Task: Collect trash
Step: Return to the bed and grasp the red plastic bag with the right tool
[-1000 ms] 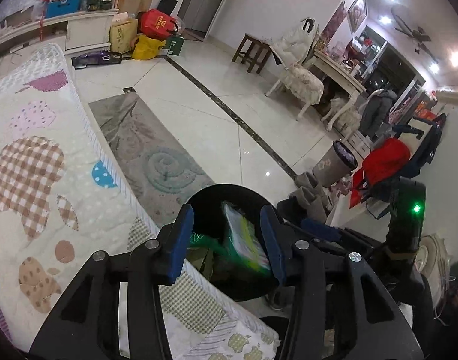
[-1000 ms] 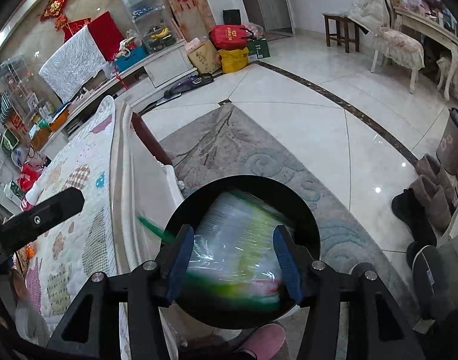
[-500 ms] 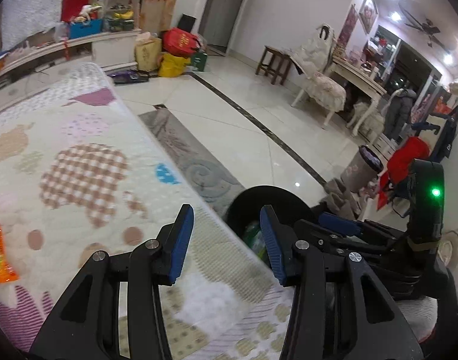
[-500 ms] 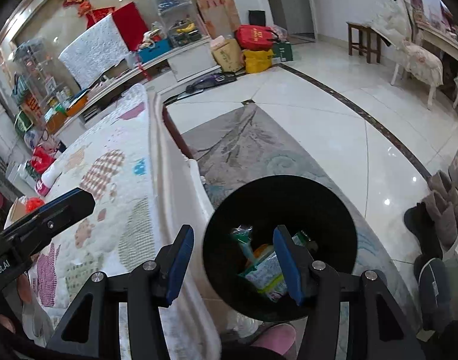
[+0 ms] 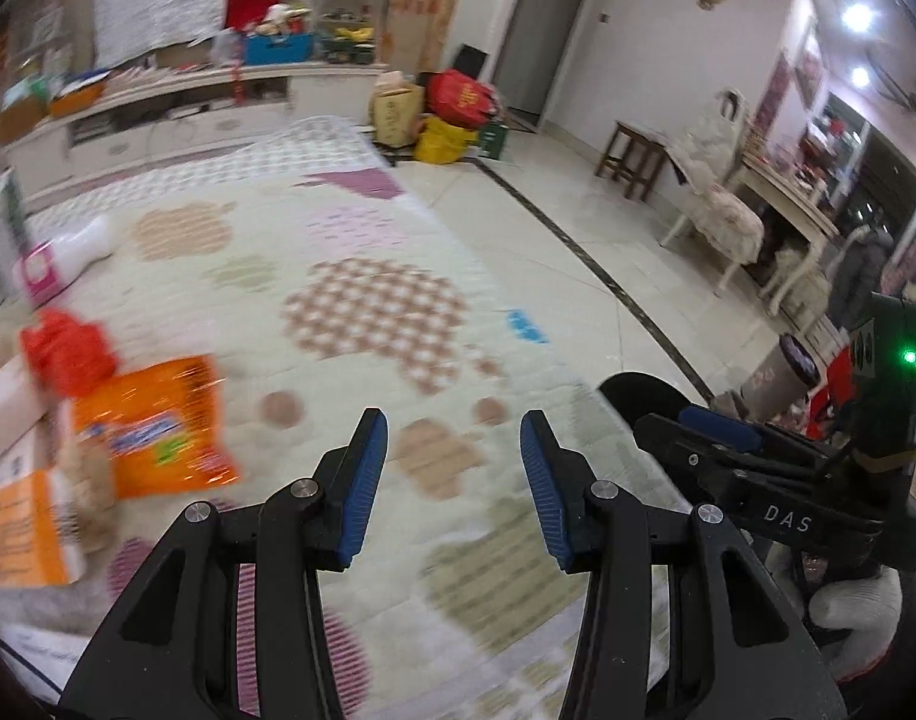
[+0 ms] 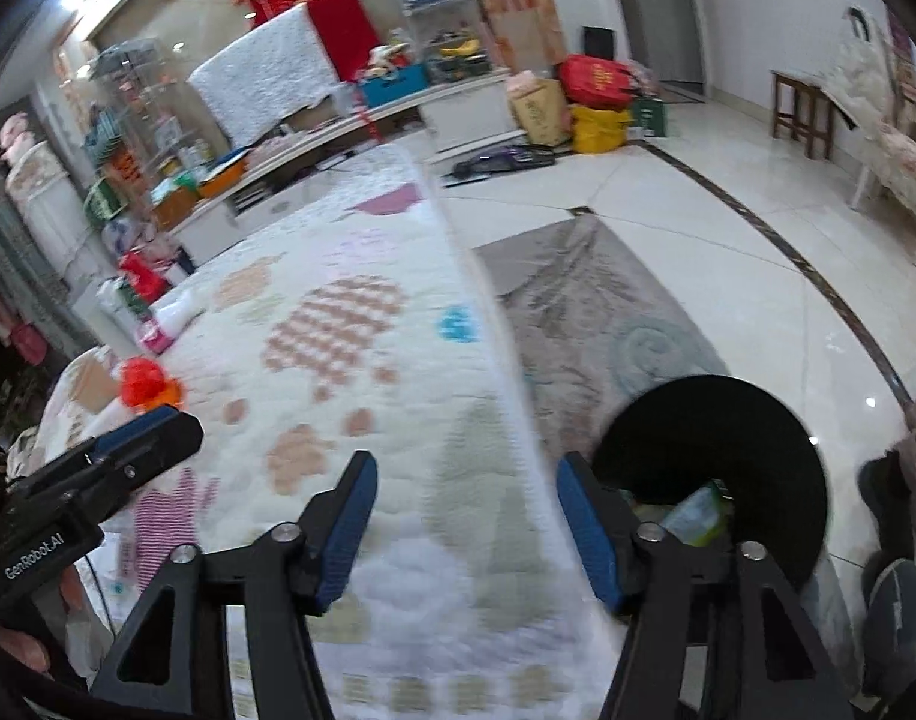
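My left gripper is open and empty above a patterned quilt. An orange snack wrapper lies on the quilt to its left, with a crumpled red bag and an orange-and-white box beside it. My right gripper is open and empty over the quilt's edge. A black round bin stands on the floor just right of it, with a green-and-white packet inside. The bin's rim also shows in the left wrist view, behind the right gripper's body. The red bag shows far left in the right wrist view.
A white bottle with a pink label lies at the quilt's far left. A grey rug and shiny tiles lie right of the quilt. Slippers sit by the bin. Chairs and a table stand farther right; bags sit by the far wall.
The green-and-white packet left the right gripper and fell into the bin. Both grippers have swung left from the bin over the quilt; the orange wrapper has come into view.
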Demonstrator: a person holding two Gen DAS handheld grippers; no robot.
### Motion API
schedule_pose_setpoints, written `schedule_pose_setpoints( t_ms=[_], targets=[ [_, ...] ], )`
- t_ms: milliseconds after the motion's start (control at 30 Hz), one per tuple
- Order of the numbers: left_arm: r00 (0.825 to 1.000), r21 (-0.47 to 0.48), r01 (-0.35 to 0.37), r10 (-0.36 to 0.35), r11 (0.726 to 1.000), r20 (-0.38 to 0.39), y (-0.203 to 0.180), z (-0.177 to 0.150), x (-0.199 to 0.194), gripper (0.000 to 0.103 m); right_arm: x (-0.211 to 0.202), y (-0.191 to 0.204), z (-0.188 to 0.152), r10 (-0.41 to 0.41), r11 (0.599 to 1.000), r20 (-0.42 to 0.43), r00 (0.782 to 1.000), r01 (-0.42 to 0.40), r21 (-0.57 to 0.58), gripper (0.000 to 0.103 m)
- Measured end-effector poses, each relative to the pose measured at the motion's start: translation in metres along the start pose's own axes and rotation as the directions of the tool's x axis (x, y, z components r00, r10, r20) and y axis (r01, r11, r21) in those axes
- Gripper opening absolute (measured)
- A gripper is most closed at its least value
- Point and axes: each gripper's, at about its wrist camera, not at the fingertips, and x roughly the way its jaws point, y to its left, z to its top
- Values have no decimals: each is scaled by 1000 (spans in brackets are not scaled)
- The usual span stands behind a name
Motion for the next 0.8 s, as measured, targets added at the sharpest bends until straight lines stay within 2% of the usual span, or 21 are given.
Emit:
schedule_pose_setpoints(
  t_ms=[233,467,700,800],
  targets=[
    [996,-103,-82,84,991,17,73,-14,-43,45,23,71,0,70,991,-40,997,-74,-108,62],
    [984,-166,-175,178,970,2,141,-37,-78,45,43,136,-6,134,966,-93,987,-152,-211,62],
    [969,-252,-245,245,936,-34,202,-64,-103,45,63,179,-16,162,939,-142,976,-197,-283,62],
    [965,-271,-260,260,927,-37,214,-67,-109,45,72,191,-12,170,934,-160,972,-211,-289,62]
  ],
)
